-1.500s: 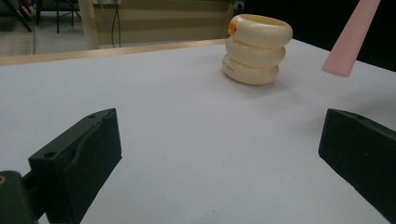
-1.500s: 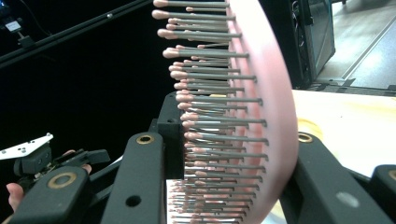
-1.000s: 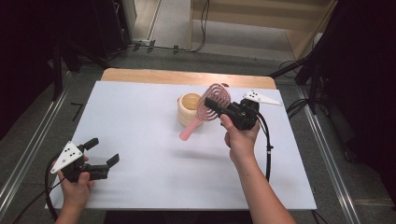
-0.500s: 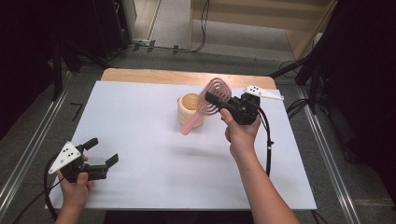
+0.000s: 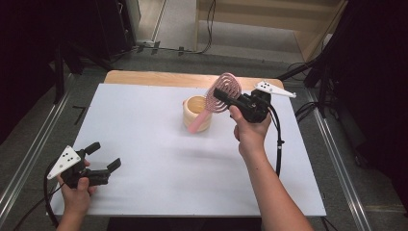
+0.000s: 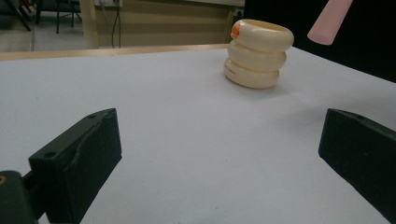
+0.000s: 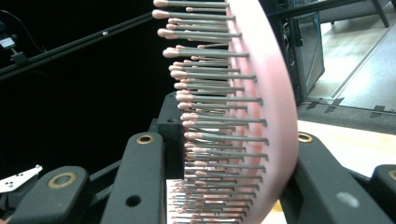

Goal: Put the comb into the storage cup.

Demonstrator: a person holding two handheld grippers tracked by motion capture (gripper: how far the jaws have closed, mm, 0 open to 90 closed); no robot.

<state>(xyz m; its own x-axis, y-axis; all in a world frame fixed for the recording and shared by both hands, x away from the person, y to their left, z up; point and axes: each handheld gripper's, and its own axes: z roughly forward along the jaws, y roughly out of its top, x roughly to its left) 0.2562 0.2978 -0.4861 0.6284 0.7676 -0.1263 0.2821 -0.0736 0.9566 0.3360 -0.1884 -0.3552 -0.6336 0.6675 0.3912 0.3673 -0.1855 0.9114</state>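
Right tool [image 5: 222,96] pinches pink hairbrush [image 5: 222,91] above cream holder [image 5: 196,113]; left tool [image 5: 105,156] spread.

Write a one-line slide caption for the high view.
Right gripper holds a pink hairbrush above a cream ringed cup; left gripper waits open.

1. Your pink hairbrush [image 5: 219,96] is lifted off the table, tilted, bristles facing left in the right gripper view, handle end hanging down over the cup.
2. Your cream ribbed cup [image 5: 194,113] stands upright on the white table, mid-back.
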